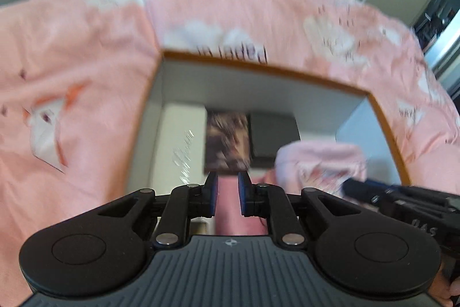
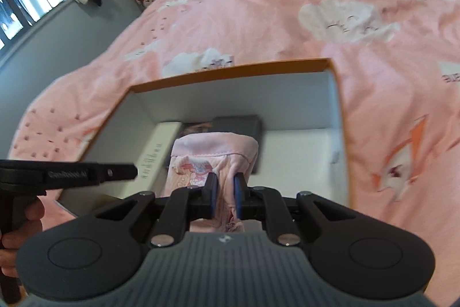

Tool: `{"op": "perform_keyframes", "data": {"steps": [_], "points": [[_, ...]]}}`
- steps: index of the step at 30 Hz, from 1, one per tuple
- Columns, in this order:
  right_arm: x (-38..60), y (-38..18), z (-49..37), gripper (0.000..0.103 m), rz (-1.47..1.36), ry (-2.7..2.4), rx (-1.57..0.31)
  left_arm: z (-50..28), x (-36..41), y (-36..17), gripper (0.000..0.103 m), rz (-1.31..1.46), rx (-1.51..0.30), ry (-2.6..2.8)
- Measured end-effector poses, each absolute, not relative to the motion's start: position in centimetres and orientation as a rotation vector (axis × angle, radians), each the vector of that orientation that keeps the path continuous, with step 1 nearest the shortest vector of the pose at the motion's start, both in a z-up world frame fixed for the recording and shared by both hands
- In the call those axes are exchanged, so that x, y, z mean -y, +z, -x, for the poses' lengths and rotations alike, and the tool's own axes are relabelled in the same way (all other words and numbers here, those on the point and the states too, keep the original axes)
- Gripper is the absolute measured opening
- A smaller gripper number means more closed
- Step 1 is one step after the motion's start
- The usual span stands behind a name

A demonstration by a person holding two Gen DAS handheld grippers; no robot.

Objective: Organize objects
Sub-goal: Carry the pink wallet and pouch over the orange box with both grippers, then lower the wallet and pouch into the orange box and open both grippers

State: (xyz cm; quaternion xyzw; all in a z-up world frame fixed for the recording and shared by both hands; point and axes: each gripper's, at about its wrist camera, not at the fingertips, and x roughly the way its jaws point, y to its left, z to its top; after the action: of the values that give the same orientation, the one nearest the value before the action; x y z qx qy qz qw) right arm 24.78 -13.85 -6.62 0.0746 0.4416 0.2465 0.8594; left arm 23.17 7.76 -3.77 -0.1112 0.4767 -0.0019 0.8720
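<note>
A folded pink cloth with a cartoon print is held over an open orange-rimmed box, its long axis running from the grippers toward the box's far wall, its rounded folded end pointing away. The right gripper is clenched on the cloth's near edge; the left gripper is clenched on pink fabric as well. Below, inside the box, lie a white box, a dark patterned item and a black case. The box rests on a pink cloud-print bedspread.
</note>
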Motion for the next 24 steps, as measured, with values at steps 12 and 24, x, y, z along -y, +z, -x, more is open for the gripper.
{"op": "perform_keyframes", "data": {"steps": [12, 24], "points": [[9.4, -9.1, -26.6, 0.013, -0.164, 0.561, -1.086, -20.9, -7.7, -4.0, 0.016, 0.203, -0.897, 0.064], [6.9, -10.7, -28.0, 0.016, -0.098, 0.532, -1.166, -20.7, -7.5, -5.1, 0.016, 0.199, -0.892, 0.073]]}}
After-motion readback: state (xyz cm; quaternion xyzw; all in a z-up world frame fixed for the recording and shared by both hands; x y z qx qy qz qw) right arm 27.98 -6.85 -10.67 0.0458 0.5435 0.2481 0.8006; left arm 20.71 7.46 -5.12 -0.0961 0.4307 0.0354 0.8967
